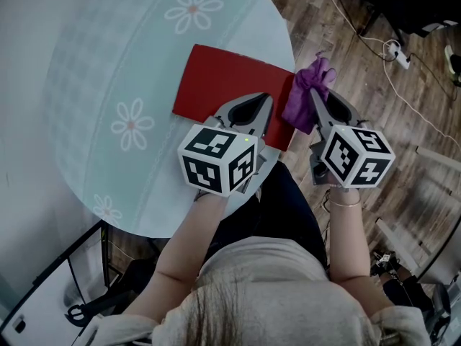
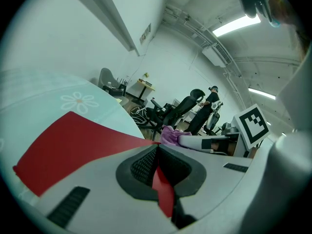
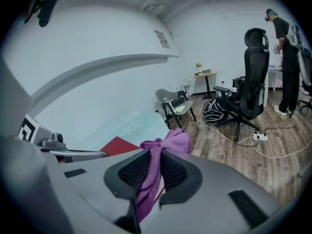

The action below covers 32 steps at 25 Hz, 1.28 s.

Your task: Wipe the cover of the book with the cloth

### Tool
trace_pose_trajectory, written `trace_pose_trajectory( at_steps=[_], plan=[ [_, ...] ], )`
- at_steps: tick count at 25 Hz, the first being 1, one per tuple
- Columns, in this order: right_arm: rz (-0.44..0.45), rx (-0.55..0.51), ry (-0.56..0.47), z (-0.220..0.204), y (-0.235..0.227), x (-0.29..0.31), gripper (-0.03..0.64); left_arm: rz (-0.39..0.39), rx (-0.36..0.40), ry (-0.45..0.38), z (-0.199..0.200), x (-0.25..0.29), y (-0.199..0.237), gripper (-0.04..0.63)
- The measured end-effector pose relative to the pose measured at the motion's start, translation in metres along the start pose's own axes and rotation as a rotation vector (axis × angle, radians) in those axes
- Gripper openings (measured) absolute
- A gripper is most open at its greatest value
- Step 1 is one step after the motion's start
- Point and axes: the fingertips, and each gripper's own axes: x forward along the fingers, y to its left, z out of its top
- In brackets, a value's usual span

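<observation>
A red book (image 1: 223, 86) lies on the pale round table (image 1: 108, 71), its near edge reaching the table's rim. My left gripper (image 1: 263, 105) is shut on that near edge; red cover (image 2: 73, 145) shows between its jaws in the left gripper view. My right gripper (image 1: 315, 96) is shut on a purple cloth (image 1: 308, 92), which bunches above the jaws just off the book's right corner, over the wooden floor. In the right gripper view the cloth (image 3: 161, 152) runs down between the jaws, with the book (image 3: 117, 144) behind it.
The table carries flower prints (image 1: 193, 9). Right of it is wooden floor with cables and a power strip (image 1: 398, 53). An office chair (image 3: 248, 82) and a standing person (image 3: 287, 48) are across the room. A small chair (image 3: 173, 104) stands near the table.
</observation>
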Motion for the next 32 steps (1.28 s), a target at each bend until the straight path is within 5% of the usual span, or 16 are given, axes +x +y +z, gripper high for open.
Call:
trace_pose_trajectory(
  at_steps=[13, 32],
  plan=[
    [0.164, -0.099, -0.015, 0.021, 0.083, 0.013, 0.071, 0.106, -0.067, -0.092, 0.005, -0.055, 0.036, 0.018],
    [0.494, -0.257, 0.084, 0.012, 0.248, 0.08, 0.071, 0.375, -0.272, -0.266, -0.007, -0.162, 0.135, 0.018]
  ],
)
